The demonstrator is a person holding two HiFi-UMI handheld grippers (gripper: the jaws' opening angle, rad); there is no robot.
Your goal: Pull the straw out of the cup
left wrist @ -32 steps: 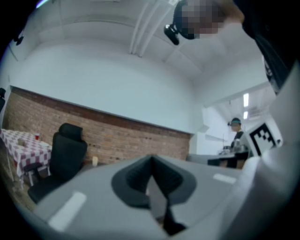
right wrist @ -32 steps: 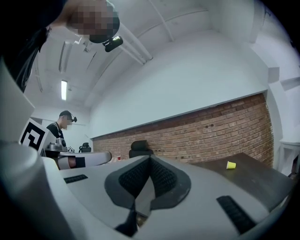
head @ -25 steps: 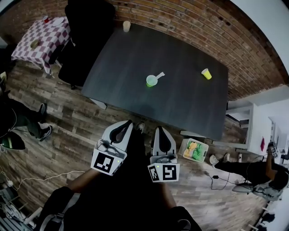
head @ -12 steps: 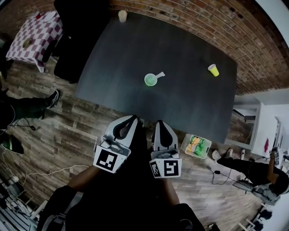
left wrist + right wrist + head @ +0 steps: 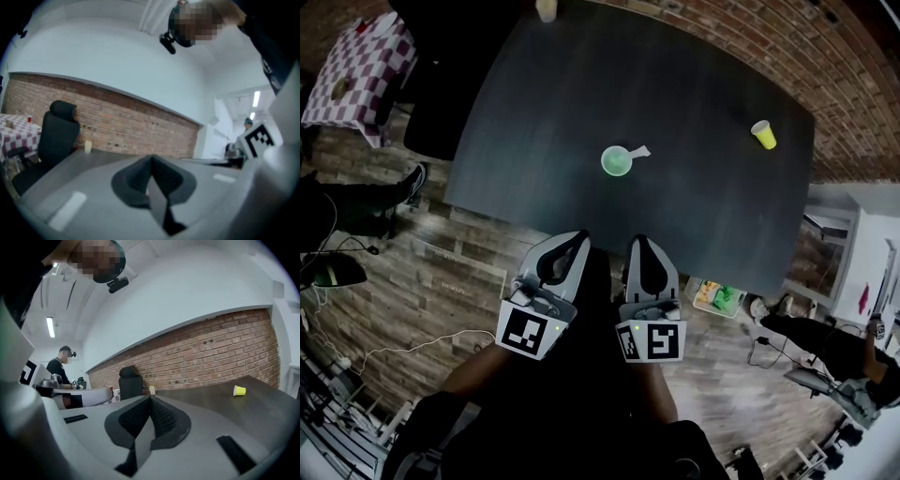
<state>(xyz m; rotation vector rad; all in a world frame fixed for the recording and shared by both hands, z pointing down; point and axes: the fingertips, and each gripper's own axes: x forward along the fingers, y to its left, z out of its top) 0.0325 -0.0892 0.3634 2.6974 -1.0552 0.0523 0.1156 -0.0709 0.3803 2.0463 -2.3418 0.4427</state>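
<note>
The green cup (image 5: pixel 616 161) stands near the middle of the dark table (image 5: pixel 694 216), a little toward its near edge, and the straw (image 5: pixel 638 151) sticks out of it, leaning toward the right edge. Both tongs hang well short of it, off the near edge above the wooden floor (image 5: pixel 441 281). The left gripper (image 5: pixel 577 241) has its jaws pressed together on nothing, and so does the right gripper (image 5: pixel 638 243). A yellow cup (image 5: pixel 760 134) lies on its side by the right edge, and a cream cup (image 5: pixel 547 9) stands at the far left corner.
</note>
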